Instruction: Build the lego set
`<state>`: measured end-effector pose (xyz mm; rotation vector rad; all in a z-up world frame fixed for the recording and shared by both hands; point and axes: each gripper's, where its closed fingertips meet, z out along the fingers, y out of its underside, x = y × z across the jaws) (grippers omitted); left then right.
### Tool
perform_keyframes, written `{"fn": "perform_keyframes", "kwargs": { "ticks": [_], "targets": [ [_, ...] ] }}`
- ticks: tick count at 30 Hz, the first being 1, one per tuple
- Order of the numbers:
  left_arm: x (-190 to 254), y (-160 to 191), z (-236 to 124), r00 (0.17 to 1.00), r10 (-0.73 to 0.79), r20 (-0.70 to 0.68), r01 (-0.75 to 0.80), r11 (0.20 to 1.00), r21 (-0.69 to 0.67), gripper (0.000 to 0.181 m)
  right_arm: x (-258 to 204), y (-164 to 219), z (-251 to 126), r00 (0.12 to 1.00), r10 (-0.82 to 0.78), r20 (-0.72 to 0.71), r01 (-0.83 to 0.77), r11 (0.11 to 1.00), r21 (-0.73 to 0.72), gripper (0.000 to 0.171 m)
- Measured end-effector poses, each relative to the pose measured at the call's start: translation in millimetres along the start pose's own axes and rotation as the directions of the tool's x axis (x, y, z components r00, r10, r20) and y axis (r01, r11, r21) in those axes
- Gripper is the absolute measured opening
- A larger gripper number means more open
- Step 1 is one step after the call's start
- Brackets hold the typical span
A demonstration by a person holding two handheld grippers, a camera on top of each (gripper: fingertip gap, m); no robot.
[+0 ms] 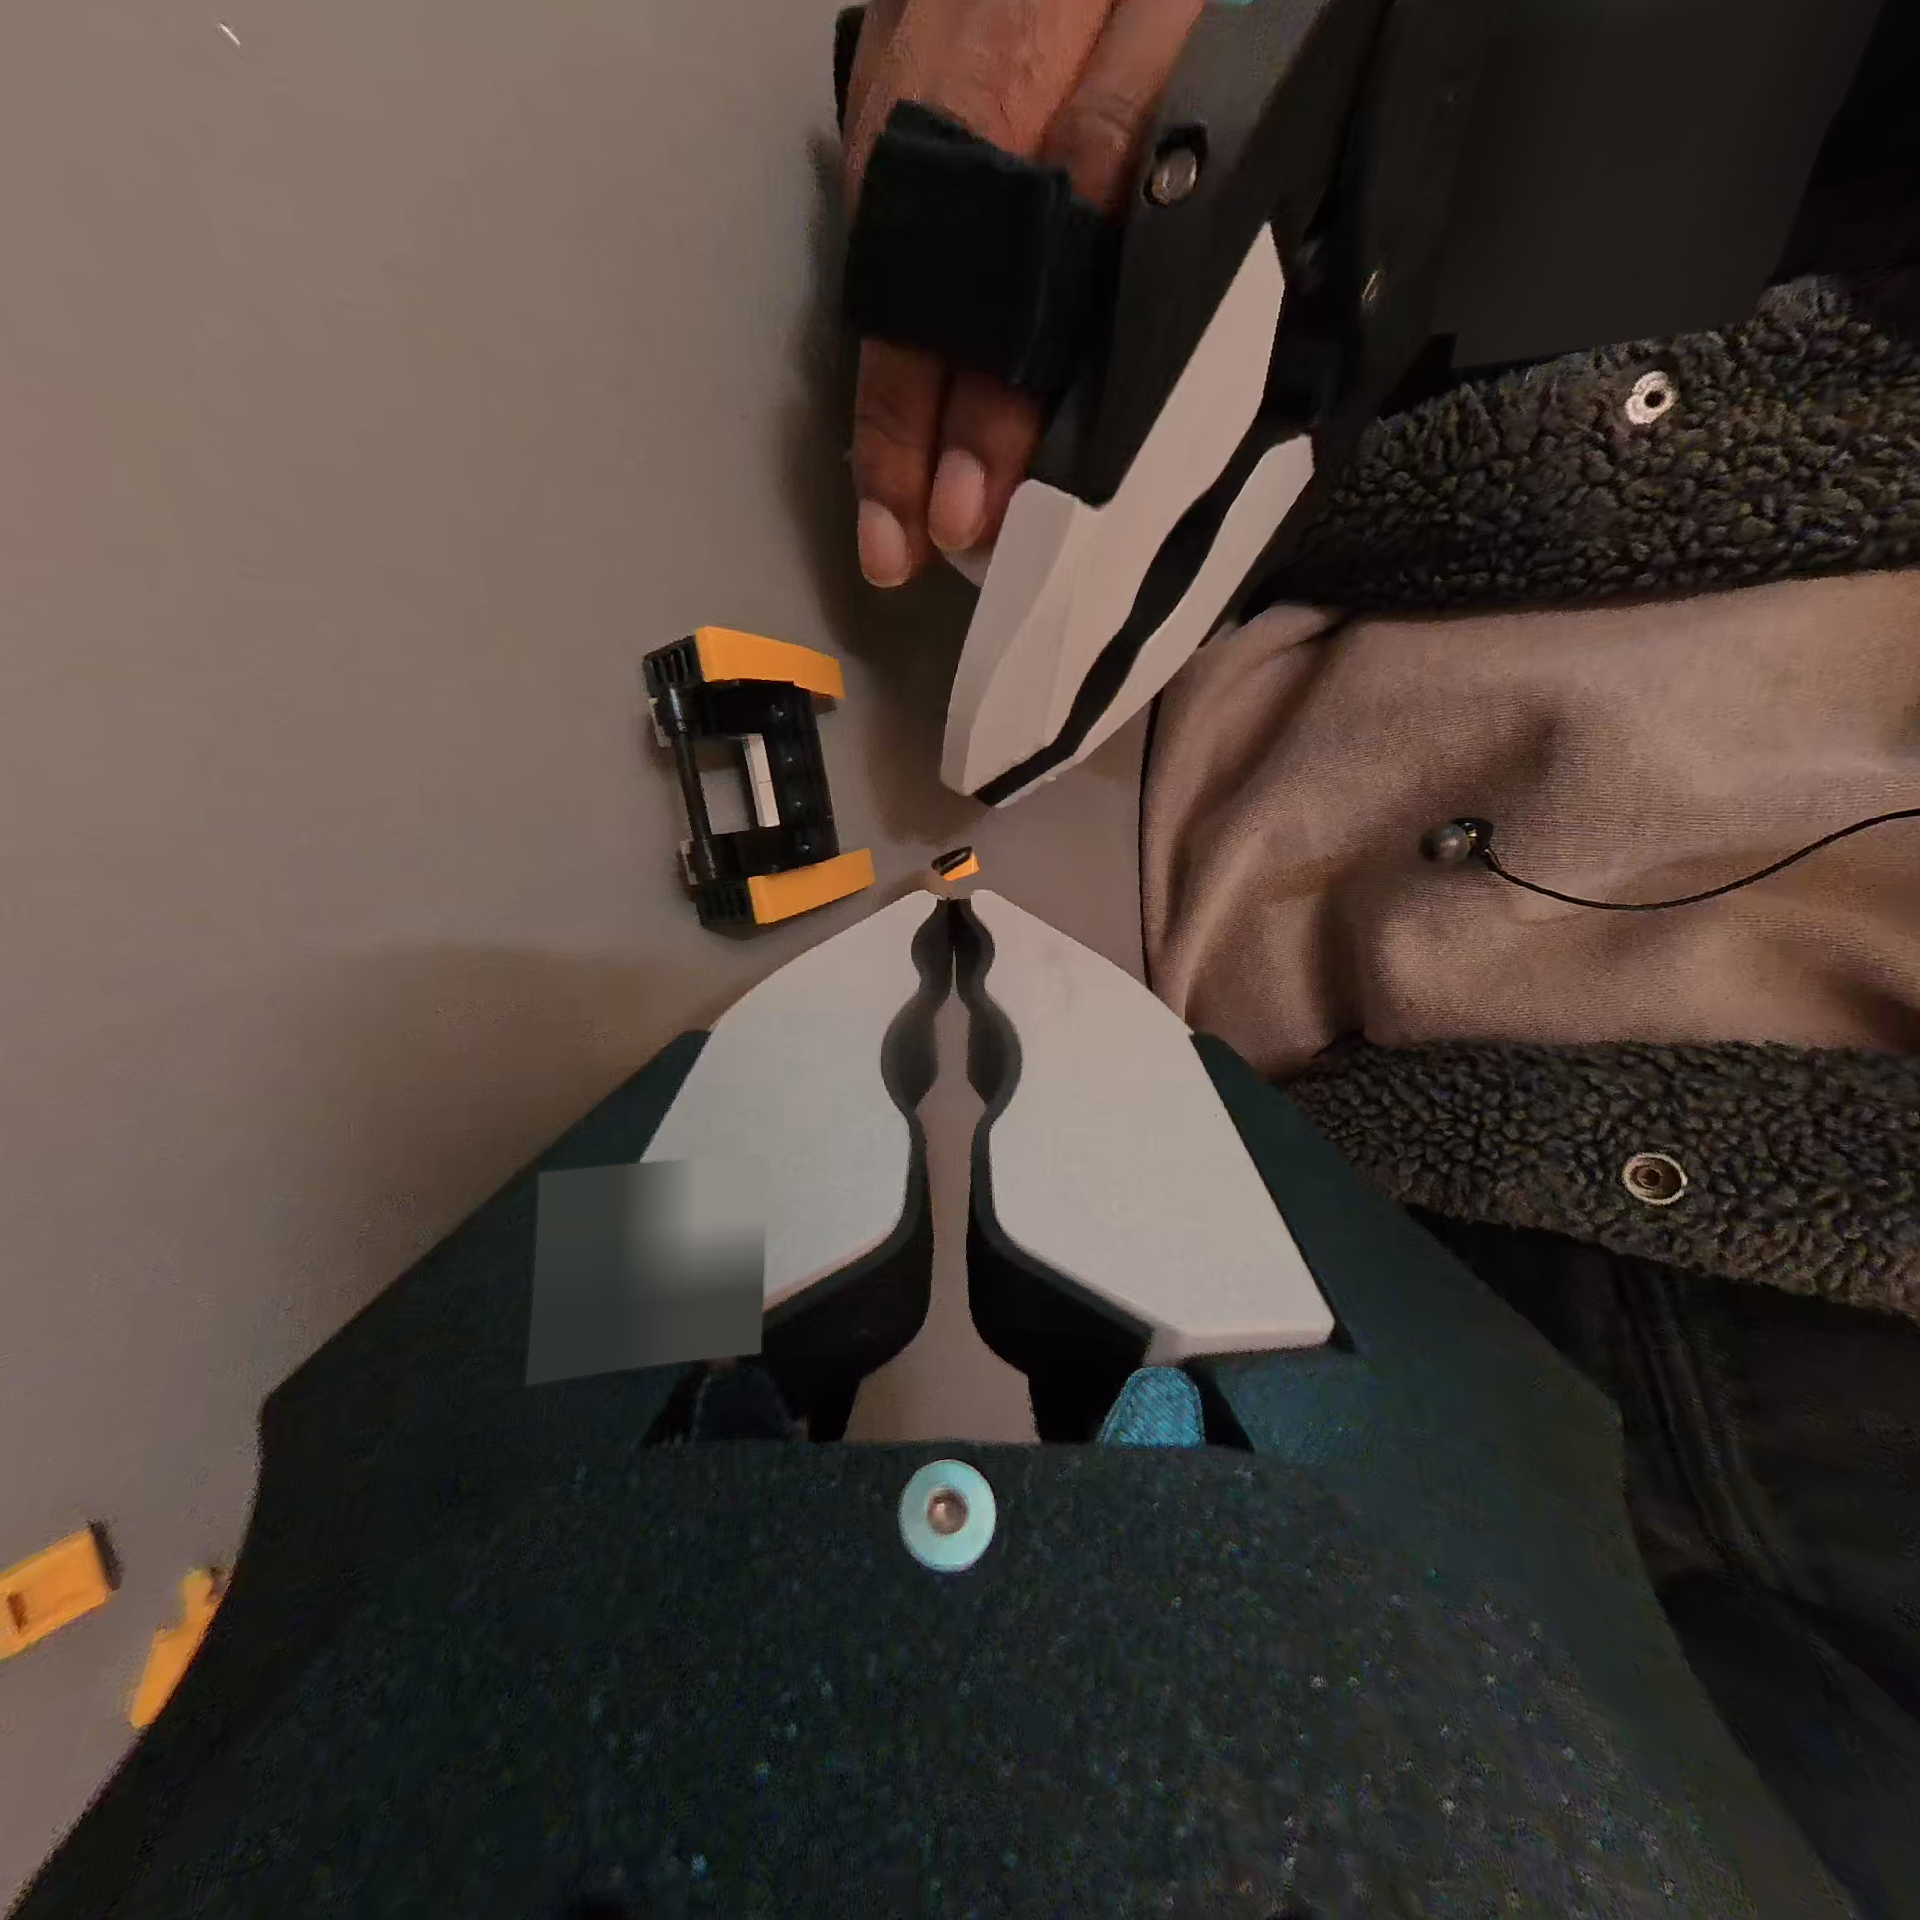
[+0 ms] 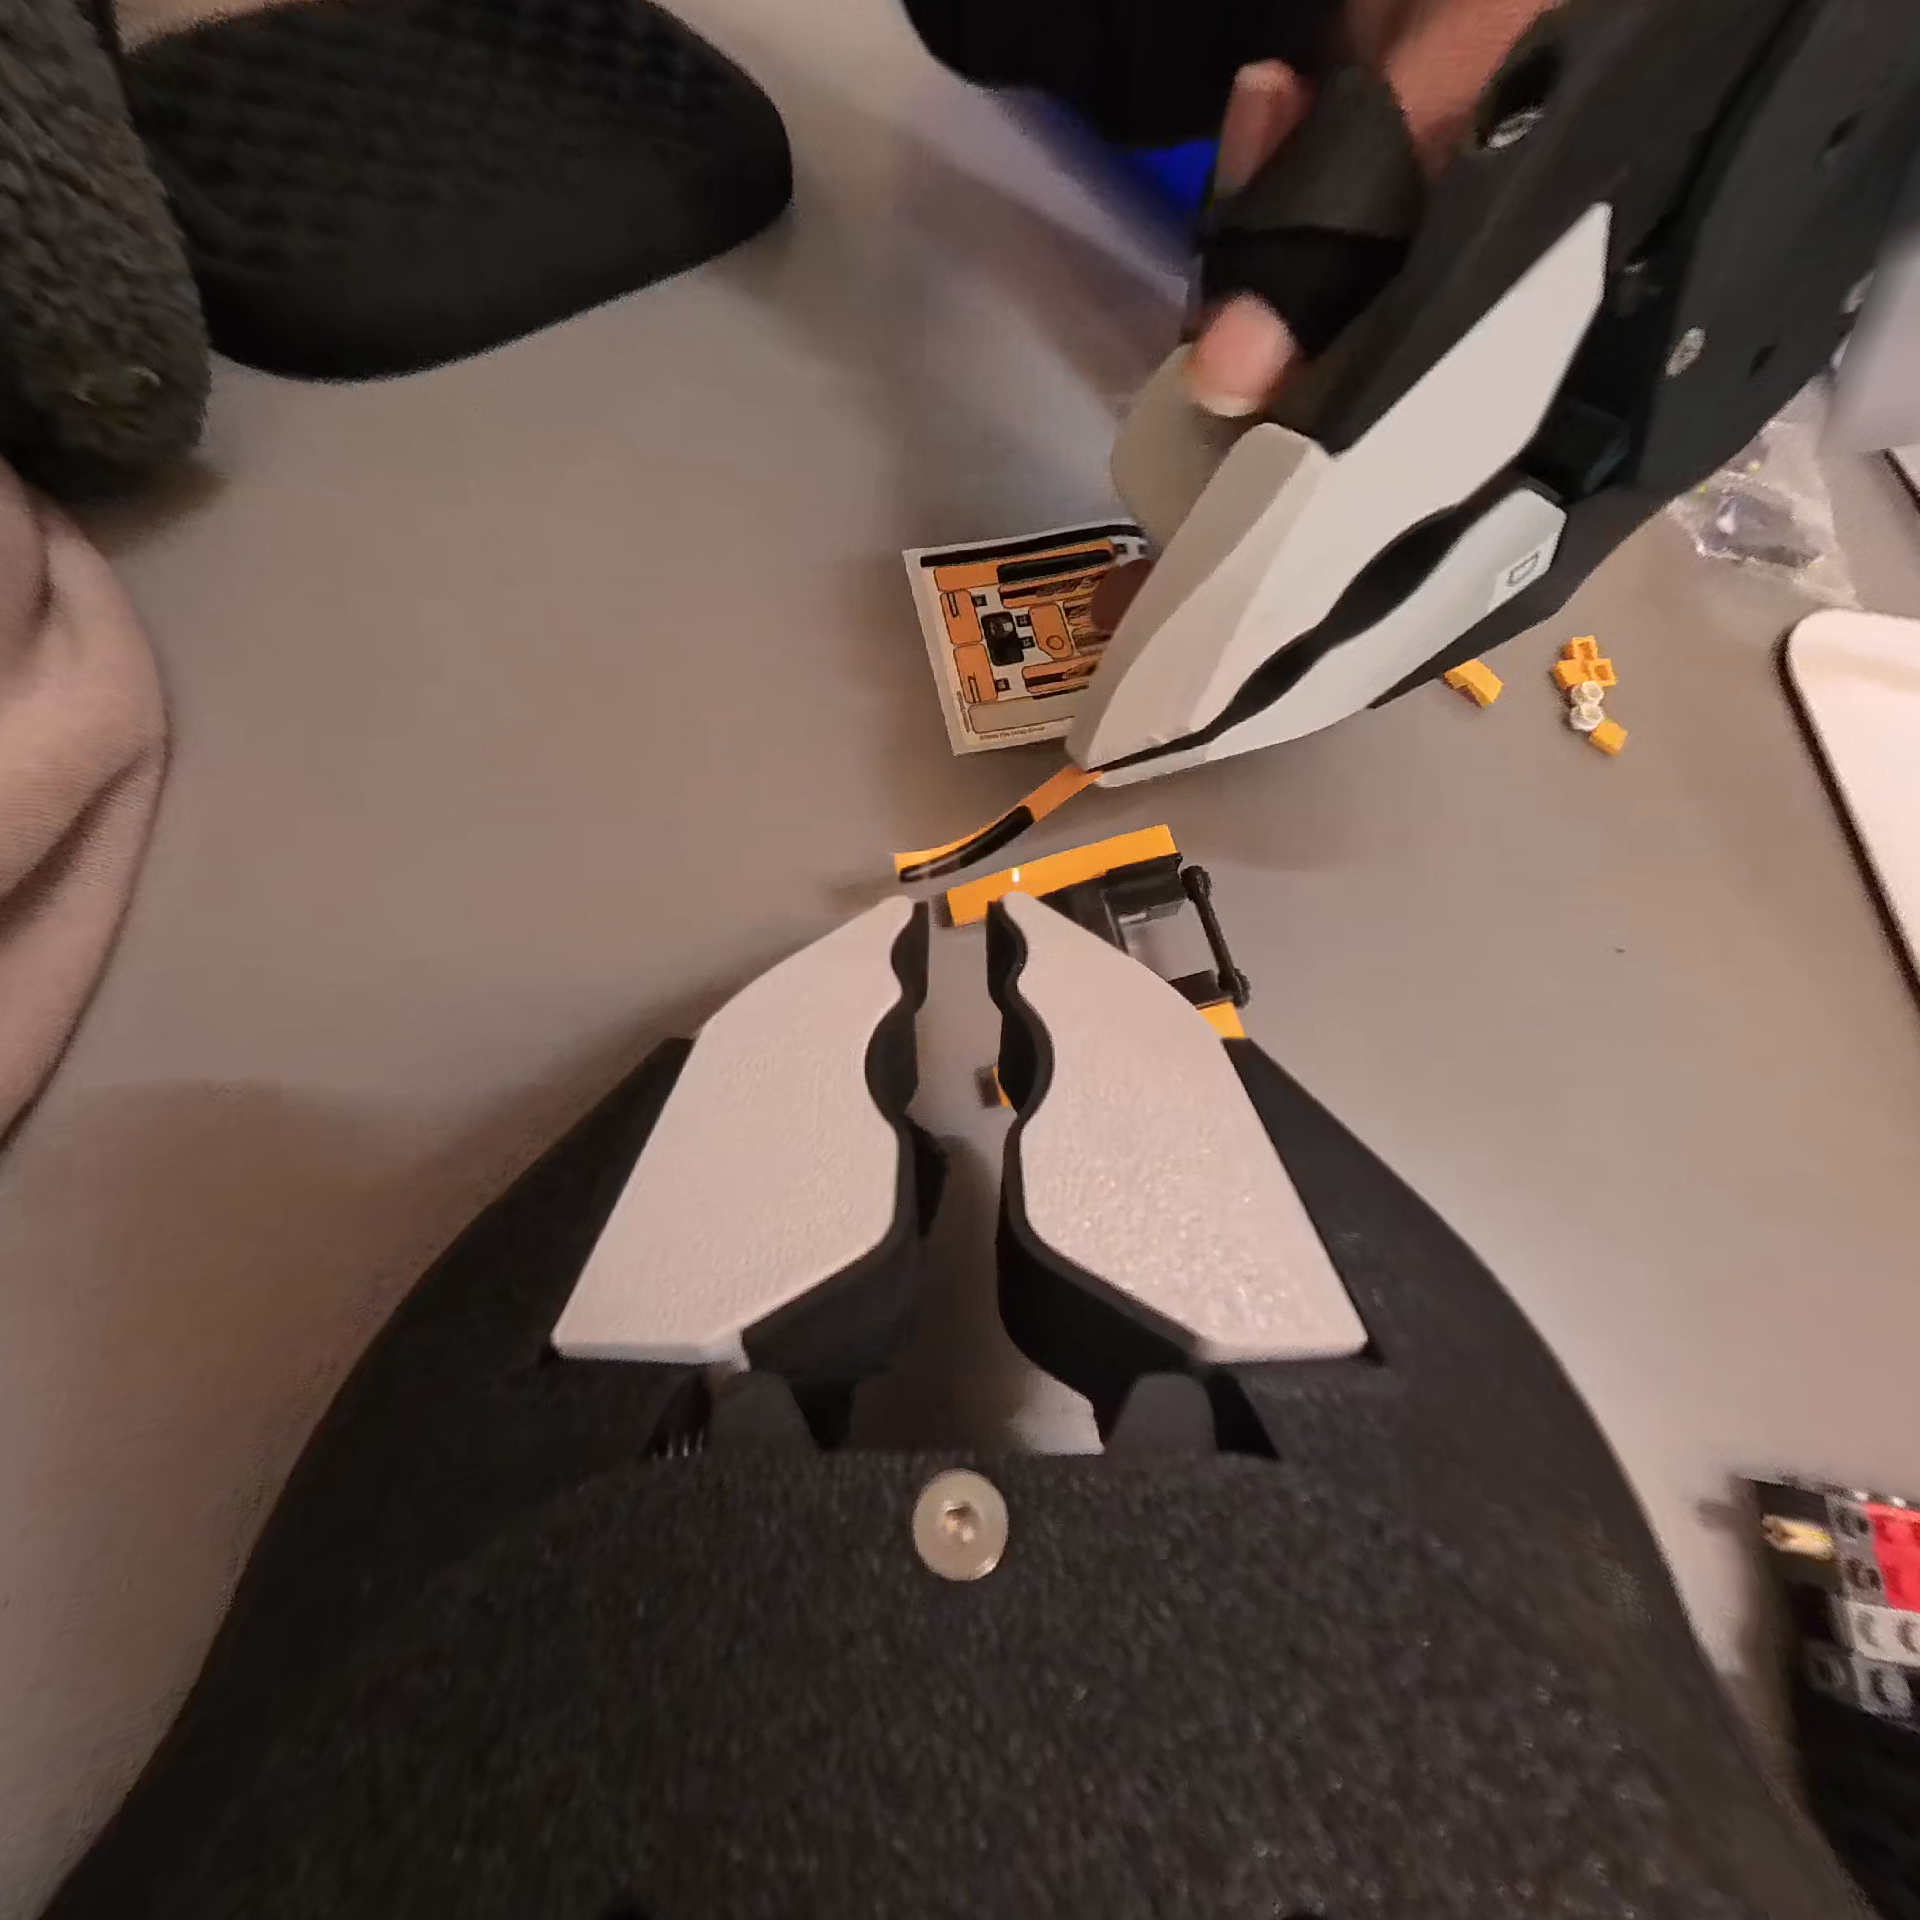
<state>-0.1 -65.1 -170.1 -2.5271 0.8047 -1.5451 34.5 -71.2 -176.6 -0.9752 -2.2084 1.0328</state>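
My left gripper (image 1: 951, 904) is shut on one end of a thin orange-and-black sticker strip (image 1: 954, 862). In the right wrist view it (image 2: 1091, 771) comes in from the upper right, and the sticker (image 2: 987, 836) hangs curled from its tips, just above the table. A black lego assembly with orange sides (image 1: 753, 774) lies on the grey table, left of both gripper tips. My right gripper (image 2: 958, 909) is empty, its jaws a narrow gap apart, with the assembly (image 2: 1081, 871) just beyond and right of its tips. In the left wrist view it (image 1: 987, 792) hovers close above the sticker.
A sticker sheet (image 2: 997, 644) lies behind the left gripper. Small loose orange pieces (image 2: 1584, 686) lie to the right, others (image 1: 52, 1590) at the left. A white board (image 2: 1860, 748) and a black-and-red build (image 2: 1860, 1590) sit at the right edge. The person's torso (image 1: 1558, 779) is close. The left gripper's tips are roughly 4 cm from the right gripper's.
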Motion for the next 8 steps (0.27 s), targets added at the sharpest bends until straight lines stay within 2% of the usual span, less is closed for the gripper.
{"fn": "perform_keyframes", "kwargs": {
  "ticks": [8],
  "targets": [
    [-2.7, -1.7, 0.5, 1.0, 0.001, -0.002, -0.001, 1.0, -0.016, 0.0, -4.3, 0.1, 8.7, 0.993, -0.116, -0.037, 0.115, 0.993, -0.026, 0.001]
  ]
}}
